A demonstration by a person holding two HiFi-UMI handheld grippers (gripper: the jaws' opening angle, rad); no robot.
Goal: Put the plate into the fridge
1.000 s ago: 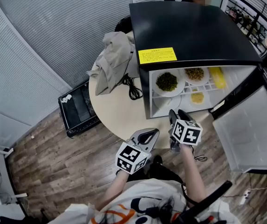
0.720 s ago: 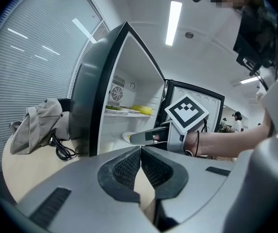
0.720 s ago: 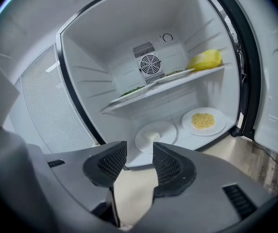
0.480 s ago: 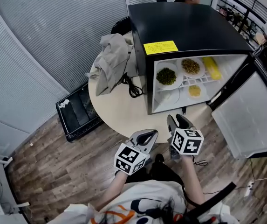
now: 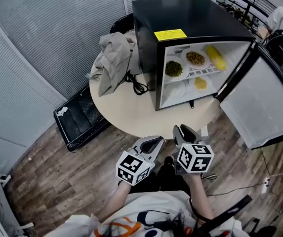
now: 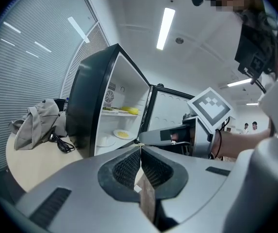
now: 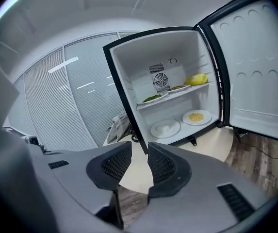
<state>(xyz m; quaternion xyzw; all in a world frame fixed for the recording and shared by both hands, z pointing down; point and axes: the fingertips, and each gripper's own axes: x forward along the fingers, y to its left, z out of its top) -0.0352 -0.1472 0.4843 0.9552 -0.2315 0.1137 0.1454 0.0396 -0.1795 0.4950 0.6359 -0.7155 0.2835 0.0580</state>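
Head view: left gripper [image 5: 156, 141], jaws together, and right gripper [image 5: 182, 131], jaws just narrowed to a slit, are both empty and have backed past the round beige surface's [image 5: 126, 113] near edge. The white round plate [image 5: 177, 89] sits on the open black fridge's [image 5: 190, 14] lower shelf, so placing looks done.

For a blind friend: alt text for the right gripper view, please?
An open fridge on a round table holds plates of food on its shelf and floor. In front, the empty right claw, its jaws slightly apart, has just been closing.

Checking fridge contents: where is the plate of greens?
Head view: the plate of greens sits leftmost on the upper shelf of the fridge, beside the brown-food plate.
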